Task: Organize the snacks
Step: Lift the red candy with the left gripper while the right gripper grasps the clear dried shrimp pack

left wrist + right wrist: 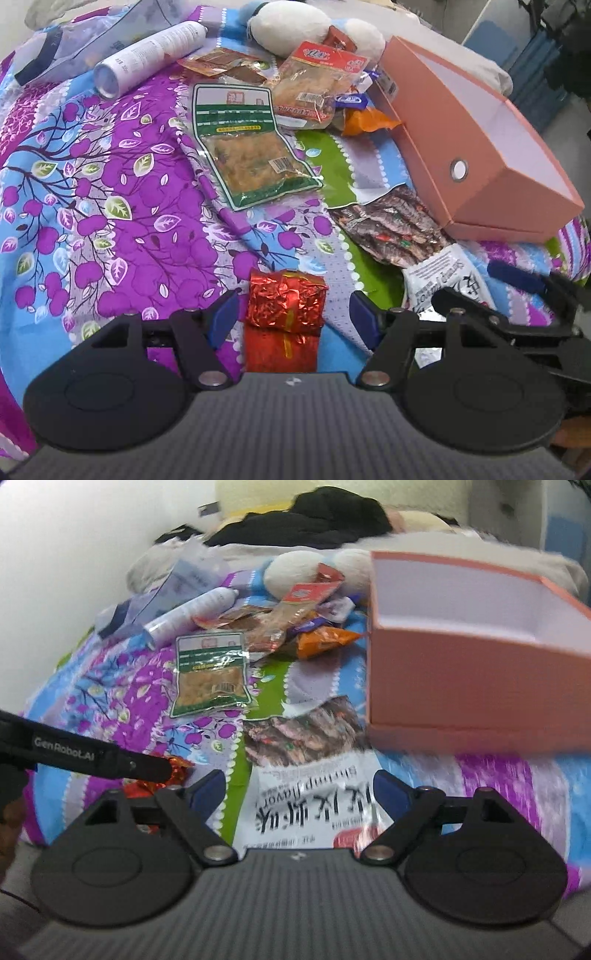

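Observation:
My left gripper [293, 314] is open, its blue pads on either side of a red foil packet [286, 302] that lies on the bedspread between them, not touching. My right gripper [299, 794] is open over a large shrimp-flavour snack bag [310, 768], which also shows in the left wrist view [402, 229]. An open pink box [480, 147] stands to the right, empty inside; it also shows in the right wrist view [472, 650]. A green-bordered packet [247, 147] lies in the middle. A pile of red and orange packets [317, 85] lies behind it.
A white spray can [147, 55] and a clear plastic pouch [92, 40] lie at the back left. White plush toys [295, 26] sit behind the pile. The bedspread [110, 203] is purple and blue. The left gripper's arm [92, 757] crosses the right wrist view.

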